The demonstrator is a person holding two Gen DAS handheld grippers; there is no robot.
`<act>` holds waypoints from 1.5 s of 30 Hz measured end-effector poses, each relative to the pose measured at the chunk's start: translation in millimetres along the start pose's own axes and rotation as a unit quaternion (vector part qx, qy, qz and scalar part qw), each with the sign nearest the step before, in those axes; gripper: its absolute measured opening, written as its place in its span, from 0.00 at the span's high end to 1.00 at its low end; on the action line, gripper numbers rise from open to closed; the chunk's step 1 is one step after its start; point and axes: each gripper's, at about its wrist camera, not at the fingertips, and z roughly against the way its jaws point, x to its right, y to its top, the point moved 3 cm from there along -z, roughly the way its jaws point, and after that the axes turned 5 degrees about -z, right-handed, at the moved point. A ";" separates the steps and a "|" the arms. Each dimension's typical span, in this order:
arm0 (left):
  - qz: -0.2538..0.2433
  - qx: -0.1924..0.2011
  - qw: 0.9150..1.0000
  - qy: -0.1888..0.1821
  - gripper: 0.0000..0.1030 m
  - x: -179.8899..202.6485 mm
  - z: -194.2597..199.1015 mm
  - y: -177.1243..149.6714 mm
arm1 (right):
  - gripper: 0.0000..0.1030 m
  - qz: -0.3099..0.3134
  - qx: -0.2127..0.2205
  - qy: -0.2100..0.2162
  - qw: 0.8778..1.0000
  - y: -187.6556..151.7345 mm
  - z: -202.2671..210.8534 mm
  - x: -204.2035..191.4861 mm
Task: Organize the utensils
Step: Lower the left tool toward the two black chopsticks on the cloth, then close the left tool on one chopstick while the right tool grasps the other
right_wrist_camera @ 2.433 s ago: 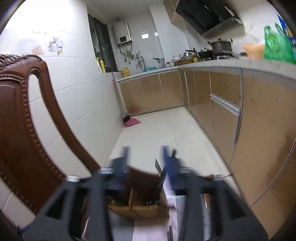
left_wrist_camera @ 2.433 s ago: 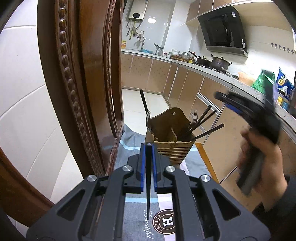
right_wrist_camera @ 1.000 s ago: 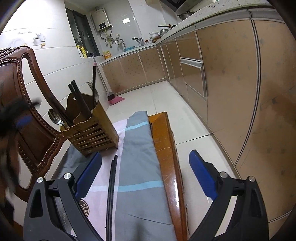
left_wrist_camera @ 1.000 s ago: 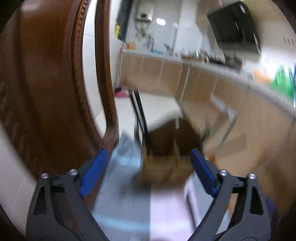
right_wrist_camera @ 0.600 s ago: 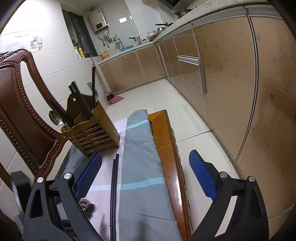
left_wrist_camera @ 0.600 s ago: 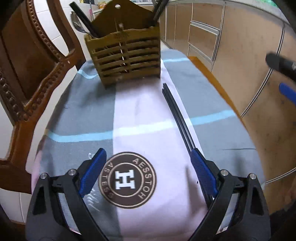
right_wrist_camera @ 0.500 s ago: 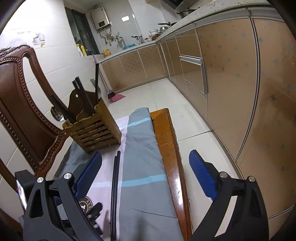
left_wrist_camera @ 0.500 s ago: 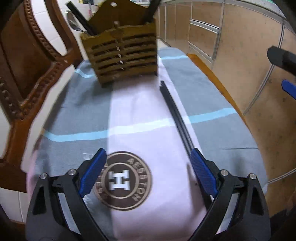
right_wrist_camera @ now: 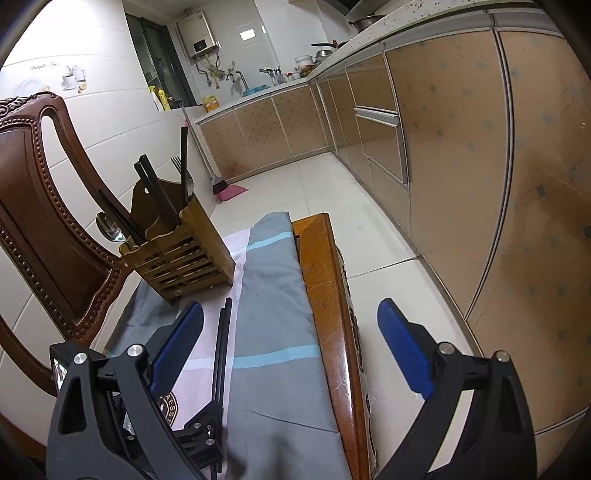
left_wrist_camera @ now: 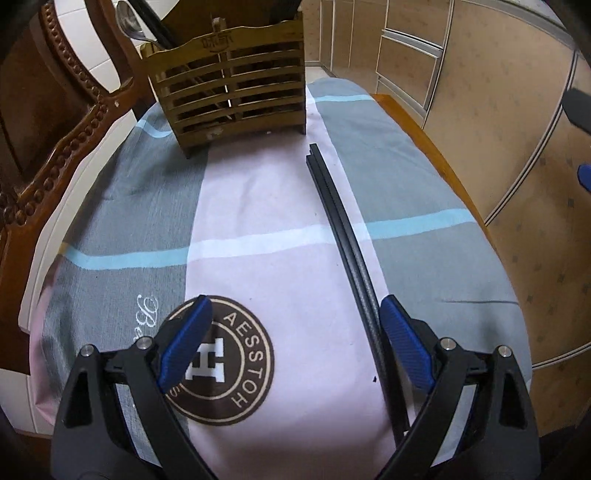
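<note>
A slatted wooden utensil holder (left_wrist_camera: pixel 236 85) stands at the far end of a cloth-covered table (left_wrist_camera: pixel 258 229) and holds a spoon (left_wrist_camera: pixel 129 22) and several dark utensils. It also shows in the right wrist view (right_wrist_camera: pixel 184 254). A pair of black chopsticks (left_wrist_camera: pixel 347 236) lies on the cloth, running from the holder toward my left gripper (left_wrist_camera: pixel 295 343). That gripper is open and empty, low over the cloth, its right finger (left_wrist_camera: pixel 404 343) beside the chopsticks' near end. My right gripper (right_wrist_camera: pixel 291 350) is open and empty over the table's right edge; the chopsticks (right_wrist_camera: pixel 221 354) lie by its left finger.
A carved wooden chair (right_wrist_camera: pixel 40 206) stands against the tiled wall left of the table. The bare wooden table edge (right_wrist_camera: pixel 325 295) shows right of the cloth. Kitchen cabinets (right_wrist_camera: pixel 461 155) line the right side across a tiled floor. A broom and dustpan (right_wrist_camera: pixel 225 188) lie on the floor beyond.
My left gripper let go of a chopstick, opened, and came down low over the cloth near the remaining chopsticks. My right gripper swung down to the table's right side and stays open.
</note>
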 end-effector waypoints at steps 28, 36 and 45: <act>0.035 -0.006 0.999 0.002 0.41 -34.4 -16.1 -0.3 | 0.13 0.141 -0.127 -0.027 0.981 -49.3 -51.5 -47.0; 0.051 -0.014 0.998 0.023 0.46 -76.1 -9.1 -17.5 | 0.42 0.179 -0.185 -0.023 0.966 -90.1 -90.9 -85.4; 0.089 -0.029 0.995 0.038 0.75 -117.3 3.7 -40.0 | 0.94 0.200 -0.191 -0.046 0.960 -105.4 -97.8 -100.6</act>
